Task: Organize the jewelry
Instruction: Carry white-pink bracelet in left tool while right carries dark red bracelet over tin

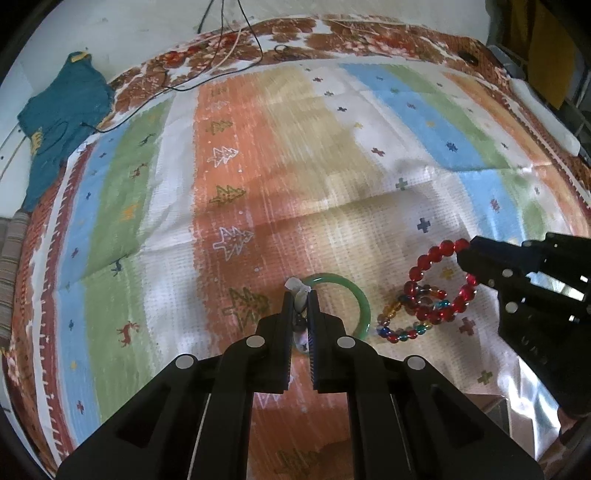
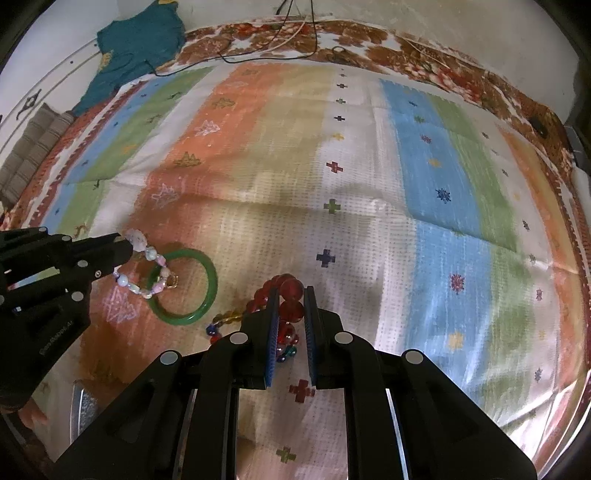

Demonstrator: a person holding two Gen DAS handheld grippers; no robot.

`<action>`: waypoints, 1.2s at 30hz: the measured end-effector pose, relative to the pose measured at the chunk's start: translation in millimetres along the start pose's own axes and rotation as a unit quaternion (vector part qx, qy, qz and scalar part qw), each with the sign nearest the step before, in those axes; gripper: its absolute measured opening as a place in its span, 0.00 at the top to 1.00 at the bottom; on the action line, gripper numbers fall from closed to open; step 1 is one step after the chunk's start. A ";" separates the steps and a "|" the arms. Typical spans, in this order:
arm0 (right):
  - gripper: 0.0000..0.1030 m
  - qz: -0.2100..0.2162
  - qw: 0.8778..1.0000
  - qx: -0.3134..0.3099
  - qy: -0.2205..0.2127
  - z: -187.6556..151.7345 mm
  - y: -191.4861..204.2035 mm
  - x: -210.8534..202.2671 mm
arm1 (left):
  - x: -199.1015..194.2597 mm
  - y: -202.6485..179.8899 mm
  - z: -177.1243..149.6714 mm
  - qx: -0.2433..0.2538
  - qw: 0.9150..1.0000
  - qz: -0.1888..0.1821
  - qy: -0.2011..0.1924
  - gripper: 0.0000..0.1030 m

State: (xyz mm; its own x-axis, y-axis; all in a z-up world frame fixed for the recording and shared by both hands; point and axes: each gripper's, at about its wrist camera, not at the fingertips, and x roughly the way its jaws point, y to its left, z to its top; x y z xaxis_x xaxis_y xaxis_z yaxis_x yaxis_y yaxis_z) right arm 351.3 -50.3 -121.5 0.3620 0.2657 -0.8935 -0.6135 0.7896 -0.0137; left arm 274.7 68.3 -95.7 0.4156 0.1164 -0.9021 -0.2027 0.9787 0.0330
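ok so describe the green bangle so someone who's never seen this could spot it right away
On the striped cloth, look near the orange stripe, by the left gripper that holds a pale bead bracelet. The green bangle lies flat there. It is one smooth solid ring, unlike the red bead bracelet and the multicolour bead bracelet beside it.

striped cloth | teal garment | white wall

A home: patterned floor mat, teal garment, loose cables
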 end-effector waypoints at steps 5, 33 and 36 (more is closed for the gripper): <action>0.86 -0.004 1.000 0.002 -0.011 -3.2 1.3 -9.4 | -14.0 1.1 -1.4 -0.014 1.000 -0.006 -0.010 0.94; 0.86 0.004 0.995 -0.012 -0.098 -17.3 19.7 -80.6 | -84.8 3.7 -24.9 -0.057 0.995 -0.045 -0.071 0.94; 0.86 0.006 0.994 -0.013 -0.105 -19.8 20.9 -87.5 | -93.6 2.9 -29.2 -0.057 0.994 -0.047 -0.079 0.94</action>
State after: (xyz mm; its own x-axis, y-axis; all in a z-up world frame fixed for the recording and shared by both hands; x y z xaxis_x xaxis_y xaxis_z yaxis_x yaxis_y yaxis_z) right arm 292.9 -68.0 -52.5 0.4919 0.3873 -0.7798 -0.6360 0.7715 -0.0180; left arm 209.3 55.3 -23.8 0.5697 0.0587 -0.8198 -0.2520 0.9619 -0.1063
